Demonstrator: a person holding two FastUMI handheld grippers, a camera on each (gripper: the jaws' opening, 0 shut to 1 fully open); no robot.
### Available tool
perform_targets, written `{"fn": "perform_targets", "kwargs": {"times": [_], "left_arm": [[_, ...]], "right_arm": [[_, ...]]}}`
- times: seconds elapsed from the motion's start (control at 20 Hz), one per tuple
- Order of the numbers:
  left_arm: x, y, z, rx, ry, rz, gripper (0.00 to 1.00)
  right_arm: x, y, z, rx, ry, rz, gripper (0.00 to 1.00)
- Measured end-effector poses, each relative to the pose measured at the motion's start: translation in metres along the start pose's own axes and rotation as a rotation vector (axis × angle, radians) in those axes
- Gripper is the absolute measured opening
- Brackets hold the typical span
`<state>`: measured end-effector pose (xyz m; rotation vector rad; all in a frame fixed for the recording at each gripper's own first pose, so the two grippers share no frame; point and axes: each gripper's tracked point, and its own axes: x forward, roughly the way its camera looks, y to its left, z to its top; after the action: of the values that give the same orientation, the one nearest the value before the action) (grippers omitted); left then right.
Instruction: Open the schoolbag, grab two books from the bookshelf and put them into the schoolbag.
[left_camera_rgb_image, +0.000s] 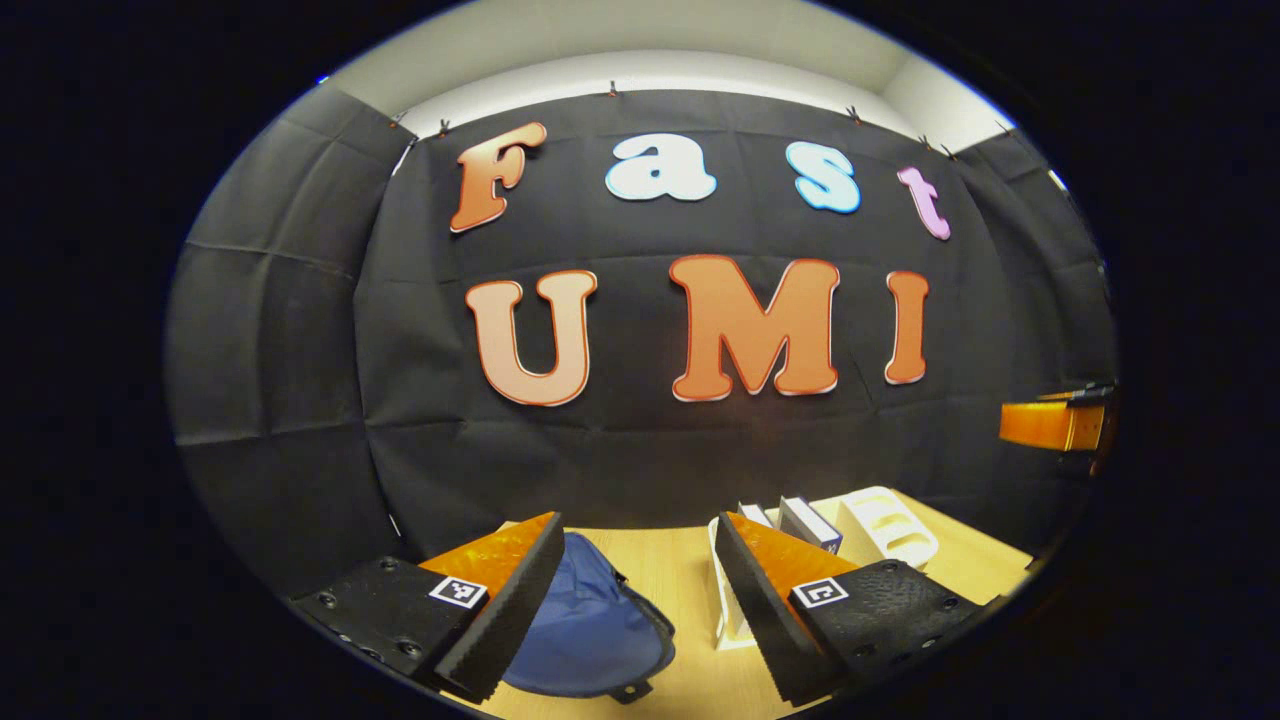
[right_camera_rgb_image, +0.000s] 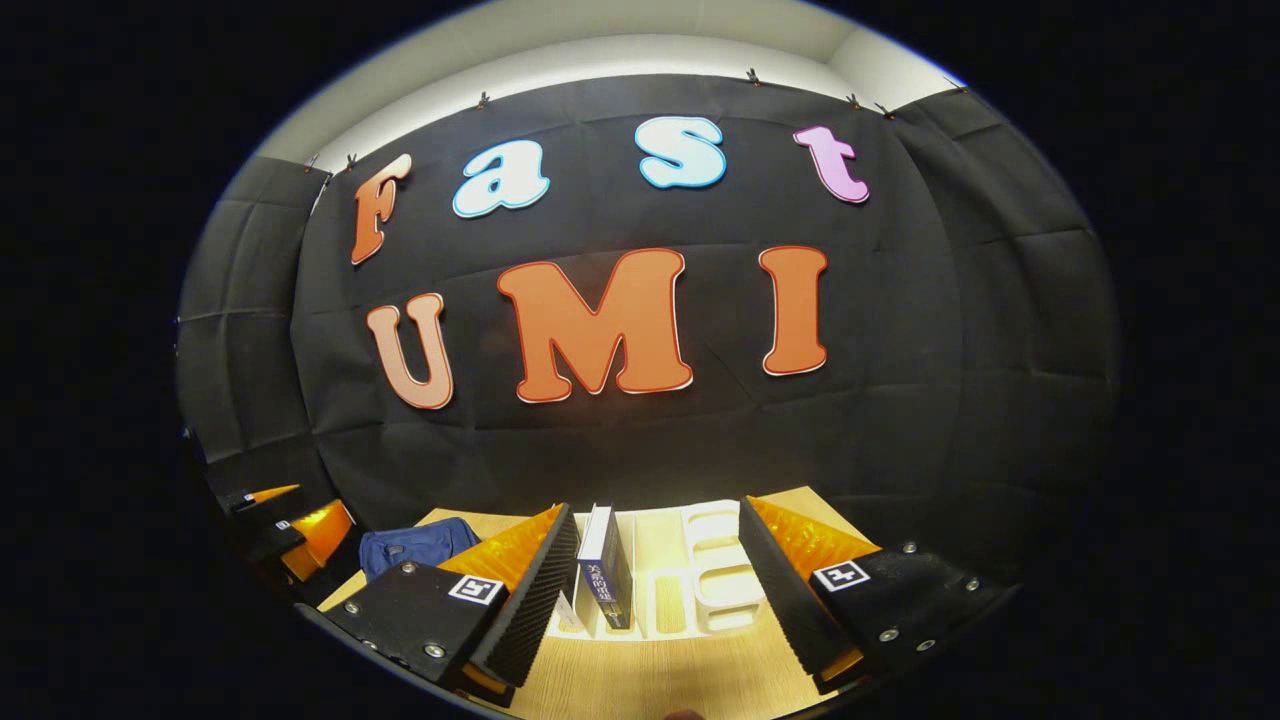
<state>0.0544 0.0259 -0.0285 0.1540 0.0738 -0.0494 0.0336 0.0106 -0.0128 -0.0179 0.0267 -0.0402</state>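
1. While hovering above the near edge of the table (left_camera_rgb_image: 680, 570) in the left gripper view, left gripper (left_camera_rgb_image: 640, 610) gaping wide and gripping nothing; looking down past its fingers at the schoolbag (left_camera_rgb_image: 590, 625), lying flat and apparently zipped just ahead and slightly left of the gap. Sitting further right along the table, the white bookshelf (left_camera_rgb_image: 885, 530), with a dark book (left_camera_rgb_image: 808, 523) leaning upright in it.
2. Moving to the right gripper view: right gripper (right_camera_rgb_image: 660, 590) likewise spread wide and carrying nothing, pointing straight at the bookshelf (right_camera_rgb_image: 725, 585). Standing upright between the fingers, nearer the left one, the book (right_camera_rgb_image: 605, 570), spine facing the camera, long axis vertical. Lying toward the table's left edge, the schoolbag (right_camera_rgb_image: 415, 545), with the other gripper (right_camera_rgb_image: 295, 535) hovering beside it. Judging by this layout: left side closer for opening the bag, right side closer for taking books.
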Motion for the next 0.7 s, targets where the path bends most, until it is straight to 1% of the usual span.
{"fn": "perform_targets", "kwargs": {"times": [0.15,0.2,0.25,0.3,0.45,0.6,0.7], "left_arm": [[0.012,0.000,-0.043,0.069,0.086,0.006,0.95],[0.016,0.000,-0.058,0.098,0.125,0.004,0.99],[0.019,-0.001,-0.077,0.123,0.163,0.003,0.95],[0.024,-0.004,-0.092,0.153,0.189,-0.005,0.95],[0.037,-0.011,-0.142,0.295,0.267,-0.021,0.95],[0.047,-0.009,-0.194,0.448,0.335,-0.005,0.95],[0.054,-0.015,-0.231,0.503,0.388,-0.040,0.95]], "right_arm": [[0.005,-0.007,-0.011,0.022,0.024,-0.015,0.96],[0.006,-0.010,-0.015,0.027,0.033,-0.021,1.00],[0.007,-0.014,-0.019,0.028,0.042,-0.029,0.96],[0.009,-0.018,-0.023,0.025,0.049,-0.042,0.97],[0.015,-0.031,-0.032,0.010,0.074,-0.078,0.97],[0.019,-0.042,-0.038,0.011,0.094,-0.106,0.97],[0.023,-0.051,-0.044,0.003,0.119,-0.132,0.97]]}}
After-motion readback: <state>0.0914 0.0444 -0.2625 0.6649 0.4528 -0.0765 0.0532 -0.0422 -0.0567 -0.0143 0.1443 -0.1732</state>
